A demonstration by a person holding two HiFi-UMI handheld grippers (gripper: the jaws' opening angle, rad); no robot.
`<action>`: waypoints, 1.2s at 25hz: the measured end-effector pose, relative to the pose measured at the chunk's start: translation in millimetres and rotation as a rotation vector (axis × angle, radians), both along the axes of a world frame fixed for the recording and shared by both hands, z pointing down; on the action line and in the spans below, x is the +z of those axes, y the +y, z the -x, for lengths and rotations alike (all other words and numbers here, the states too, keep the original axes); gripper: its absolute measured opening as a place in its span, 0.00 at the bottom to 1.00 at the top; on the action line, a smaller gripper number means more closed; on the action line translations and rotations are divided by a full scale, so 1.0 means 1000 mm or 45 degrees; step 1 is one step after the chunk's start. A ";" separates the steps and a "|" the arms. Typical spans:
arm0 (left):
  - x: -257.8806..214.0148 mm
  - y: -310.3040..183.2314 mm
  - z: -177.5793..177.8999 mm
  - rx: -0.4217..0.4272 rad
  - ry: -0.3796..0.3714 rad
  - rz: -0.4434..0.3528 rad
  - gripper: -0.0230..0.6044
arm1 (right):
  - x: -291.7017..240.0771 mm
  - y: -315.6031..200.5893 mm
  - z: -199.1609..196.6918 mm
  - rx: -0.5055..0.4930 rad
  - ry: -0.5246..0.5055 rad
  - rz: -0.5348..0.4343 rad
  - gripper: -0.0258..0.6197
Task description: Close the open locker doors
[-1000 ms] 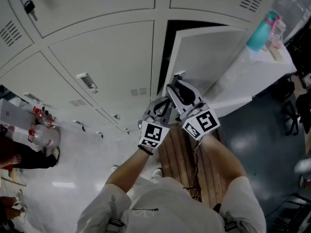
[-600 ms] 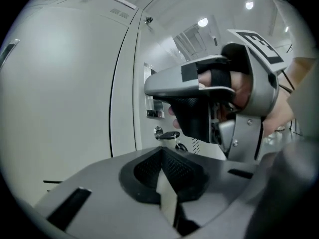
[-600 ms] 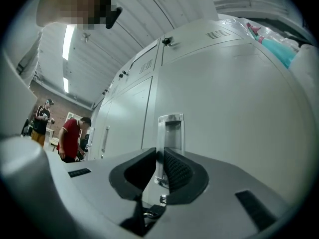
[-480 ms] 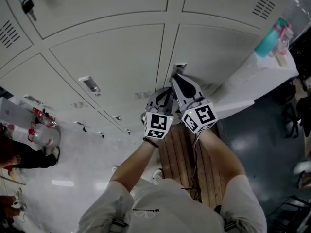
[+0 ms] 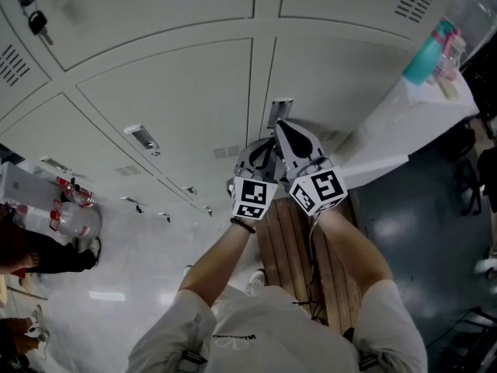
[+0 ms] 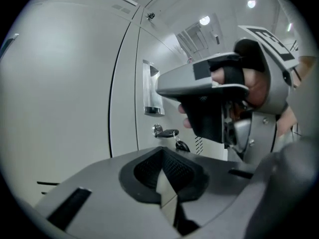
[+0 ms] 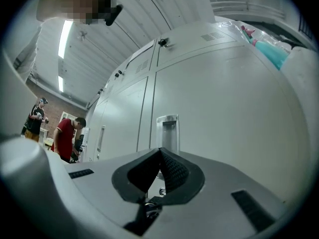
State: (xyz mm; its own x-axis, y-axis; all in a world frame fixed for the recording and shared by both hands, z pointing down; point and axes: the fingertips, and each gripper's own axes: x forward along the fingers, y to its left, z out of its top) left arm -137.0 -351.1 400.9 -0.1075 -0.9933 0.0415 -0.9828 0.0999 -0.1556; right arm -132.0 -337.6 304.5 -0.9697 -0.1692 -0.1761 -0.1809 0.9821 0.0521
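**At the recessed handle (image 5: 279,113) of the middle-row locker door (image 5: 334,84), head view.** Both tools meet at the door's hinge-free edge.

- **Right hand-held gripper (image 5: 282,127).** Its tip sits just below the handle, against the door face or a hair off it; contact cannot be told. Its jaws have just been closing and are now pressed together with nothing between them. Its own view shows the handle straight ahead, just above the tip.
- **Left hand-held gripper (image 5: 258,152).** It lies just below and to the left of the handle, tucked under the right tool. Its jaws are likewise pressed together and empty. Its own view shows a key (image 6: 167,132) in the lock just beneath the handle, with the right tool crossing in front.
- **Door.** It lies flush with the neighbouring doors (image 5: 171,99). The seam to the left of the handle is one thin dark line, and no gap or dark interior shows.

**Step in hand (judged).** This is the last push that seats the door; for this locker the closing looks essentially done.

**Next move (judged).** It calls for a short, firm press near the handle to be sure the latch has caught. Both tools should then draw straight back from the handle so that neither snags the key. After that, the rows around the handle should be scanned for another door standing ajar; none shows from here.
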 end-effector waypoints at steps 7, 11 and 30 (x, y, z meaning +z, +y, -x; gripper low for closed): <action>-0.001 0.003 0.001 0.024 -0.031 -0.013 0.04 | 0.011 0.036 -0.076 0.034 0.021 0.054 0.05; -0.009 0.036 0.006 -0.018 -0.041 -0.029 0.04 | 0.036 0.057 -0.104 0.046 0.065 0.136 0.05; -0.103 0.385 0.046 -0.381 0.071 -0.210 0.04 | -0.036 0.155 -0.113 0.028 -0.080 0.155 0.05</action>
State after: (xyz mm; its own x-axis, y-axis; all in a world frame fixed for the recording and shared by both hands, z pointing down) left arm -183.3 33.5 298.3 -0.3969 -0.9121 -0.1029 -0.9127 0.4041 -0.0606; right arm -19.2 -183.0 268.5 -0.9533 -0.2140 -0.2132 -0.2014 0.9763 -0.0796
